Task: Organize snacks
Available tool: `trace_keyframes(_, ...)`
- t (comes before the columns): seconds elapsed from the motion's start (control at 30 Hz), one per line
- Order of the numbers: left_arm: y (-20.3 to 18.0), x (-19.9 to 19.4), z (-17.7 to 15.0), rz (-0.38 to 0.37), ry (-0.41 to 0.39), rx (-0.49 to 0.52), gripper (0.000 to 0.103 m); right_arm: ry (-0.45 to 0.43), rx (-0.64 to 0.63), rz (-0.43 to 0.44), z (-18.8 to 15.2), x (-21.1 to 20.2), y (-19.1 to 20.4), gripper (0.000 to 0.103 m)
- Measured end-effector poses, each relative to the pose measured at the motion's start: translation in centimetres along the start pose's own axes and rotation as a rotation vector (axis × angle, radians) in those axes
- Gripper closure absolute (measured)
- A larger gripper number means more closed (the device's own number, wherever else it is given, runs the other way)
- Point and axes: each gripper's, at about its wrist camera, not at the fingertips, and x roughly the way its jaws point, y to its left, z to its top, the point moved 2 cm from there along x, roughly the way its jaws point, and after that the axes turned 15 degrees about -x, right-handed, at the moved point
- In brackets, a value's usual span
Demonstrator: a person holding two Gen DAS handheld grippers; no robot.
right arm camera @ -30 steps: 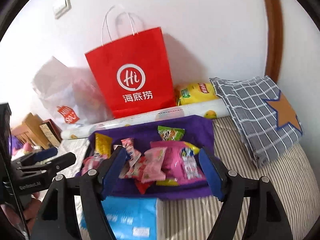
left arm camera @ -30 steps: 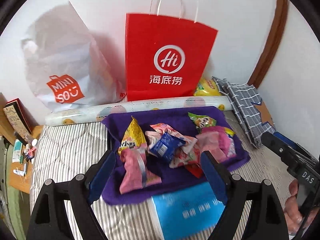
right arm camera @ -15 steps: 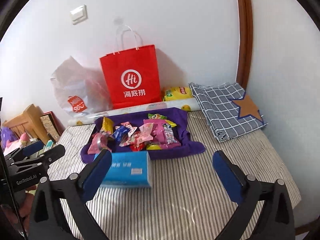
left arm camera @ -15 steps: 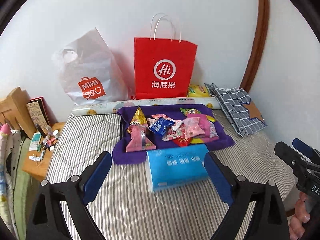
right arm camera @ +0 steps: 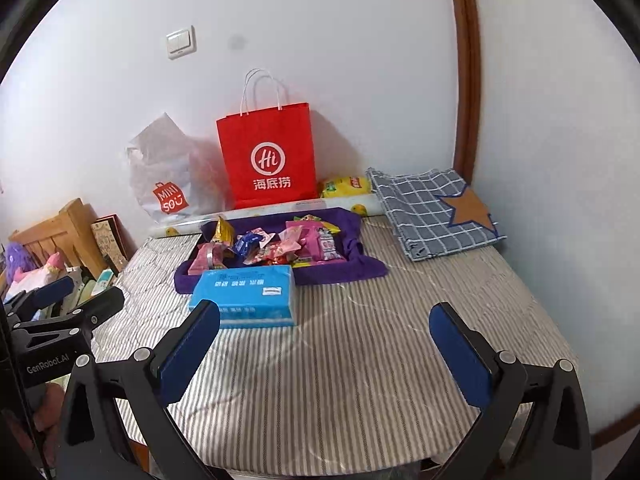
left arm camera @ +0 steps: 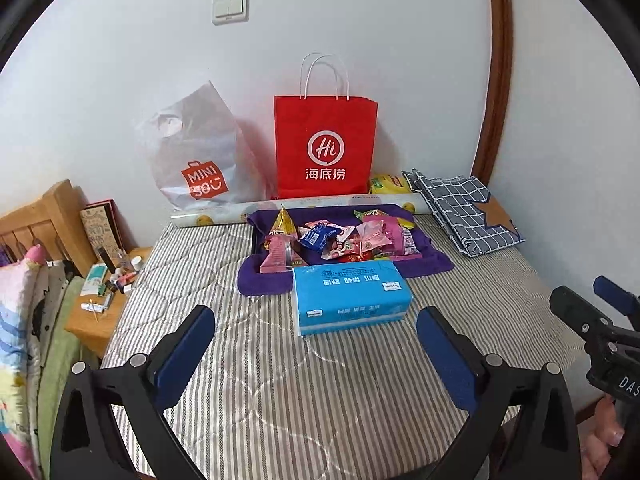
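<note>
Left gripper (left arm camera: 316, 330) and right gripper (right arm camera: 324, 326) hover over the striped bed (left arm camera: 320, 400), fingers spread wide, holding nothing. Beyond: blue tissue pack (left arm camera: 350, 298), then snacks (left arm camera: 340, 240) heaped on purple cloth (left arm camera: 430, 262) (red bag (left arm camera: 325, 148) behind, against the wall).

White walls (left arm camera: 400, 20), even soft light. Light switch (left arm camera: 230, 8) high on back wall. Brown wooden trim (left arm camera: 498, 80) runs up the right corner. Striped bed (left arm camera: 320, 380) fills the middle. Wooden headboard (left arm camera: 44, 220) and small wooden nightstand (left arm camera: 92, 322) at left.
</note>
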Motion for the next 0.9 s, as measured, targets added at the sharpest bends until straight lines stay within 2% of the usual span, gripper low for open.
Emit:
trace_keyframes(0.33, 0.2, -1.2, -0.5, -0.003, 0.004, -0.024, 0.001, -0.022, -0.009, -0.015, -0.4, -1.7, 0.1, 0.000)
trace_keyframes(0.9, 0.3, -1.6, -0.5, 0.004, 0.006, -0.027, 0.001, -0.018, -0.010, -0.019, -0.4, -1.9, 0.5, 0.000)
